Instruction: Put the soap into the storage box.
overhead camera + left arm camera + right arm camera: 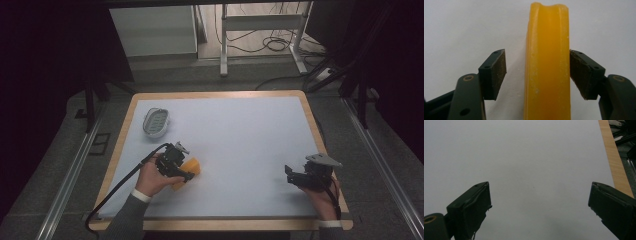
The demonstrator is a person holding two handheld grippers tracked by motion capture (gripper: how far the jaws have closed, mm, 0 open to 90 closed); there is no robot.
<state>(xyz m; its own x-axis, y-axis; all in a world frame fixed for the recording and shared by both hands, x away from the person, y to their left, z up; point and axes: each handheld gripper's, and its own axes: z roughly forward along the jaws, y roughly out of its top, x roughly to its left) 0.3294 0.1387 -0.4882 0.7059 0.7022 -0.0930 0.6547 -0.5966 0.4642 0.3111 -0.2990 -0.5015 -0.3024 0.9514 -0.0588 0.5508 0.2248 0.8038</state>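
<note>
Looks like a lab or test room, a recording setup rather than a home. White-topped table point(250, 130) with a wooden rim on grey carpet, metal floor rails point(70, 180) along both sides, dark curtains point(45, 60) hemming it in. Beyond it, loose cables point(272, 42) coiled beneath a white desk frame point(262, 30).

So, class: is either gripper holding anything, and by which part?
Nothing is clamped. The left gripper straddles the yellow bar, one pad touching its side. The right gripper is open.
</note>
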